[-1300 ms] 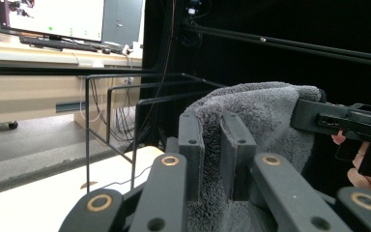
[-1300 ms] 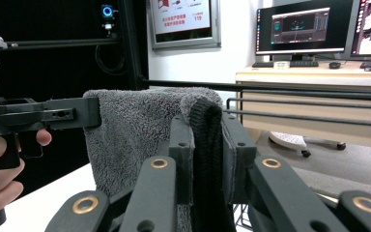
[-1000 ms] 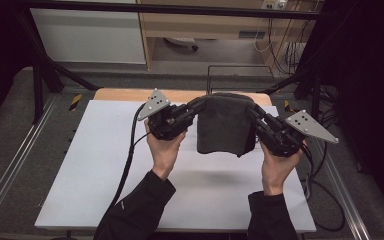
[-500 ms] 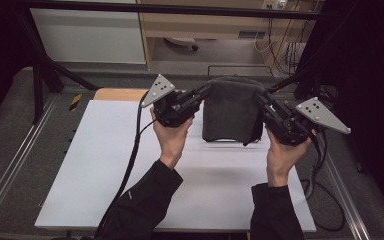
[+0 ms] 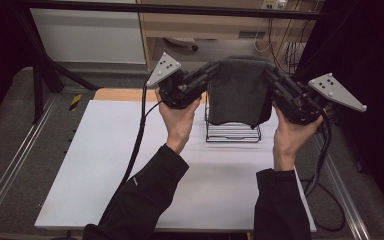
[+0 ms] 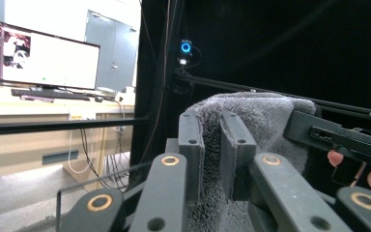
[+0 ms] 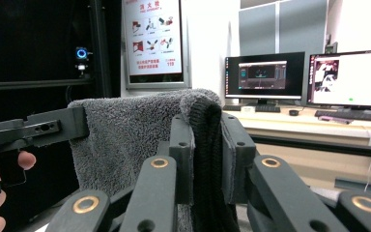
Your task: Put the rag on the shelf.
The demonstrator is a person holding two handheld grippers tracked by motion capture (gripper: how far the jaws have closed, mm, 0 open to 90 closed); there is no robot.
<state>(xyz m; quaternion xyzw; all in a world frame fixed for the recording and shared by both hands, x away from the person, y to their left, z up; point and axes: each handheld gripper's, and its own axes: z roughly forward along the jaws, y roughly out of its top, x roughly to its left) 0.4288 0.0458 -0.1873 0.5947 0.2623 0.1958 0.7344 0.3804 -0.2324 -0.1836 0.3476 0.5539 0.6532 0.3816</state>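
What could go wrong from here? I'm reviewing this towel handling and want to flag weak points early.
1. The left gripper and right gripper each pinch just a top corner of the grey towel; a corner could slip out and the towel would swing down to one side.
2. The towel's hanging lower edge sits just over the black wire rack; lowered carelessly, it might snag on the wires or bunch unevenly instead of draping flat.

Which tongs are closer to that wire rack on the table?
Left, narrowly. The left tongs hold the towel above the wire rack's left end; the right tongs are above and beyond its right end.
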